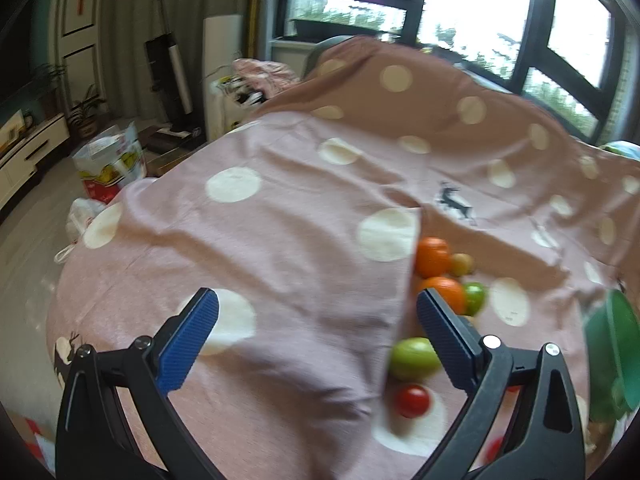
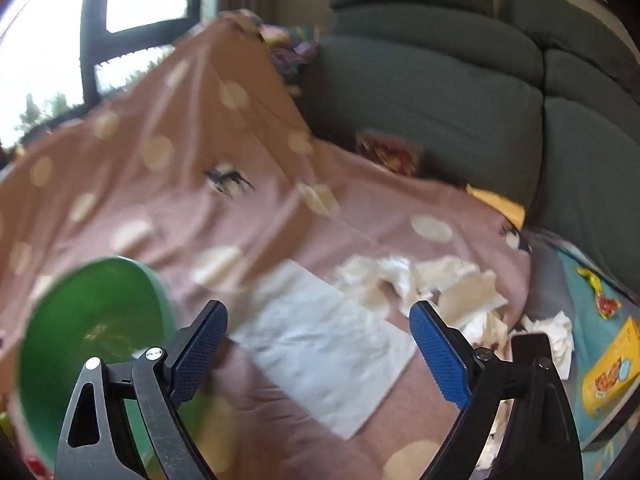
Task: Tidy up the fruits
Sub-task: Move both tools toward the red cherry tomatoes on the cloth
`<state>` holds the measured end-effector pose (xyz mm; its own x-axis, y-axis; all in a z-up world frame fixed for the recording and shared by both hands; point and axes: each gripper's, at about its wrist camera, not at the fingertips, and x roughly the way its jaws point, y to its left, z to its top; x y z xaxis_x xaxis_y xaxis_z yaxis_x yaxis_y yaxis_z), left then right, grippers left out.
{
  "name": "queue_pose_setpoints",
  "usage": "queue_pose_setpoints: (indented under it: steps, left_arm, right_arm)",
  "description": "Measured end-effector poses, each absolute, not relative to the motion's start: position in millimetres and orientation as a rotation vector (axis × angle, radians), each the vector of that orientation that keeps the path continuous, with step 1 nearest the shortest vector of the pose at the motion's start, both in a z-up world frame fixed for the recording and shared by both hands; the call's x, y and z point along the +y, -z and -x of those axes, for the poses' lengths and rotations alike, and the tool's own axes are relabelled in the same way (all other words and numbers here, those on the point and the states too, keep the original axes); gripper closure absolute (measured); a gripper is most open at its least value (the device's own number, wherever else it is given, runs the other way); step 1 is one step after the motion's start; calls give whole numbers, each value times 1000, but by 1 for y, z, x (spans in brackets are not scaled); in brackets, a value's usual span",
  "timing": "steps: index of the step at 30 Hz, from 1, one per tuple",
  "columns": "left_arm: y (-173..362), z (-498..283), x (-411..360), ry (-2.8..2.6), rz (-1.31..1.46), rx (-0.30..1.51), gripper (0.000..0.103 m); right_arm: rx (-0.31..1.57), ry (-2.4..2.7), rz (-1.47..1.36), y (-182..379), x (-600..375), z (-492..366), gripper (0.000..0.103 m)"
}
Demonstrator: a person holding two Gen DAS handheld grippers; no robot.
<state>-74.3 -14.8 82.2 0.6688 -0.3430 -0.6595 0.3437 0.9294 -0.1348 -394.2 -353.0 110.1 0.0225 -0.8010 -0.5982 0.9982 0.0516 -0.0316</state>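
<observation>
Fruits lie on a pink dotted cloth (image 1: 280,208): an orange (image 1: 431,256), a second orange (image 1: 446,288), a small yellowish fruit (image 1: 461,264), a green fruit (image 1: 475,298), a larger green fruit (image 1: 414,358) and a red tomato (image 1: 412,400). My left gripper (image 1: 318,316) hangs open above the cloth, empty, with the fruits by its right finger. A green bowl (image 1: 612,344) stands at the right edge. In the right wrist view the green bowl (image 2: 96,320) sits at the lower left beside my right gripper (image 2: 318,320), which is open and empty over a flat white tissue (image 2: 320,344).
Crumpled tissues (image 2: 440,284) lie to the right on the cloth. A dark green sofa (image 2: 440,100) stands behind. A yellow box (image 2: 612,368) lies at the far right. Bags (image 1: 108,160) sit on the floor to the left, beyond the cloth's edge.
</observation>
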Motion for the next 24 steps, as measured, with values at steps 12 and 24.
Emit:
queue_pose_setpoints:
  steps: [12, 24]
  left_arm:
    - [-100, 110, -35, 651, 25, 824, 15]
    - [-91, 102, -34, 718, 61, 926, 42]
  right_arm:
    - [425, 709, -461, -144, -278, 343, 36]
    - [520, 415, -562, -121, -244, 301, 36]
